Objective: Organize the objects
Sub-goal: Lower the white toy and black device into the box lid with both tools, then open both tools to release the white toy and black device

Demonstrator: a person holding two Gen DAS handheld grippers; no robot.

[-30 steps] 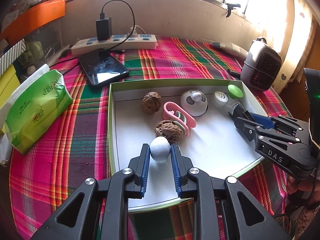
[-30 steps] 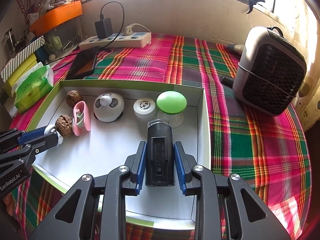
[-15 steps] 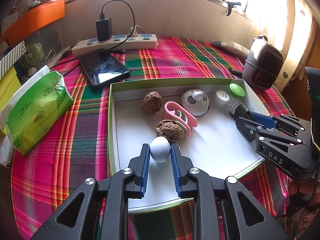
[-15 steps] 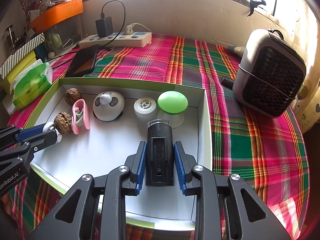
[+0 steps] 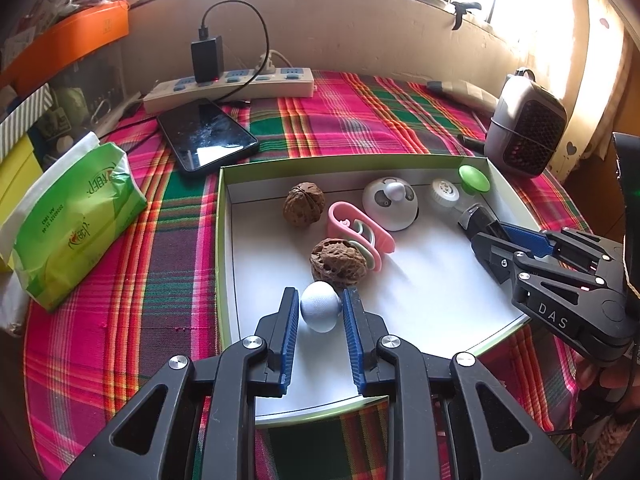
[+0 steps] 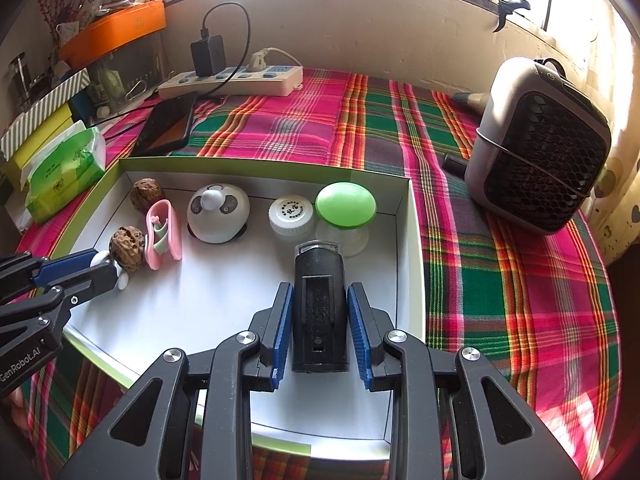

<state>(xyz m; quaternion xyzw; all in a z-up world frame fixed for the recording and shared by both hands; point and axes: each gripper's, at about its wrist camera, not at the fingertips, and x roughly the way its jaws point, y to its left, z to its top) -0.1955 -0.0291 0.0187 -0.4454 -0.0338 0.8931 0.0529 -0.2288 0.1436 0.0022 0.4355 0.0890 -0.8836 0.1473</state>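
Your left gripper [image 5: 321,309] has its fingers closed onto the small white ball [image 5: 320,307], which sits low in the white tray [image 5: 420,280] just at 6 o'clock of the nearer walnut [image 5: 338,262], touching or nearly touching it. The ball looks light, with a fine woven or foam-like skin, so it should give a little and not slip much; hold it across its widest part as you do, gently, because a round thing squeezed off-centre tends to pop out. Your right gripper [image 6: 320,320] has its fingers set against both flanks of the black cylindrical device [image 6: 320,308], lying lengthwise between them over the tray's right half, with the green-capped jar [image 6: 345,216] and the white-capped bottle [image 6: 291,216] at its 12 o'clock. It looks rigid, smooth plastic and heavier than the ball; the flat-sided middle is the place to grip, and a firmer squeeze should do no harm. You cannot see whether either object rests on the tray floor or is lifted, since the fingers hide the underside. The device's far end has a pale rim whose purpose is unclear, and the bottle's label is too small to read. The pink clip [image 5: 360,236] partly covers something pale green.
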